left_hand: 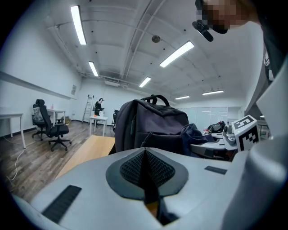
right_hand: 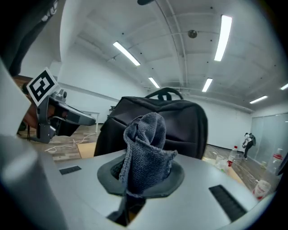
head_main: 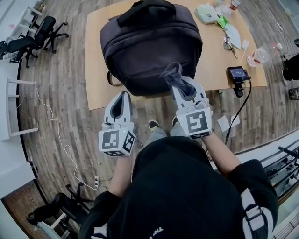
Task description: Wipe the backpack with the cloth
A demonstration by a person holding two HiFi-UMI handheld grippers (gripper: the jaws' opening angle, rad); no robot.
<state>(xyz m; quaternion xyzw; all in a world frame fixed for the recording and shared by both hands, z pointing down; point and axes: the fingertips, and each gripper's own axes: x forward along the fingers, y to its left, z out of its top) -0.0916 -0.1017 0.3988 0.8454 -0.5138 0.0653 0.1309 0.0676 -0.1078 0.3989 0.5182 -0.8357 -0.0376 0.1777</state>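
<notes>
A dark backpack (head_main: 149,44) stands on the wooden table (head_main: 96,70), its base near the front edge. It fills the middle of the left gripper view (left_hand: 150,126) and of the right gripper view (right_hand: 180,121). My right gripper (head_main: 180,84) is shut on a bunched grey-blue cloth (head_main: 174,74), which sticks up between its jaws (right_hand: 144,148) just short of the backpack's lower front. My left gripper (head_main: 122,98) is shut with nothing in it (left_hand: 145,168); it hangs at the table's front edge, to the left of the backpack's base.
On the table's far right lie a white pouch (head_main: 206,13), keys (head_main: 227,45), a plastic bottle (head_main: 264,52) and a small camera (head_main: 238,74) with a cable. Office chairs (head_main: 39,35) stand on the floor at left. A person (left_hand: 98,108) stands far back in the room.
</notes>
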